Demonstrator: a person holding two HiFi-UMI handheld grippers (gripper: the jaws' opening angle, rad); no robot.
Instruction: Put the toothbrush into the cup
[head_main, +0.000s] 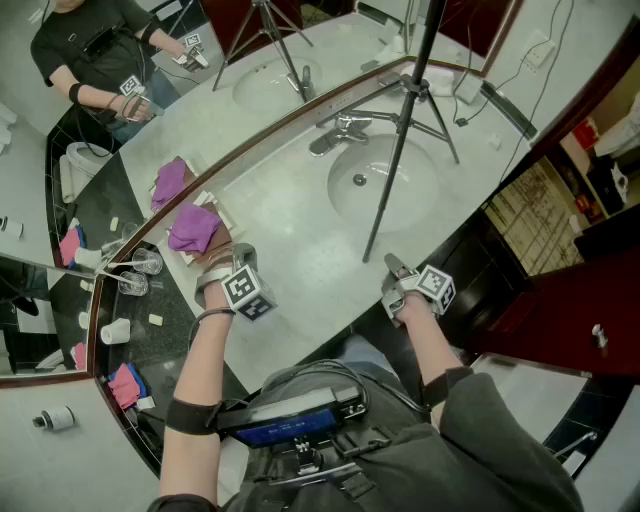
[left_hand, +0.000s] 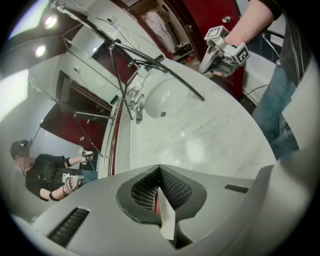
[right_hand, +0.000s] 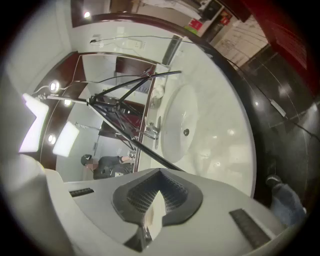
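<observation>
Left claw (head_main: 215, 278): you are holding it shut, empty.
Right claw (head_main: 397, 285): shut, empty.
Toothbrush: not showing clearly; likely by the cup (head_main: 133, 283), nine o'clock of left claw.
Handling: probably light, stiff, slippery; be gripping mid-handle.

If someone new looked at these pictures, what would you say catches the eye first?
The black tripod standing over the white sink basin draws the eye first, in the middle of the pale counter. Next comes the bright purple cloth at the counter's left end, beside the mirror. Then come the left gripper and right gripper, both shut, held at the counter's near edge.
</observation>
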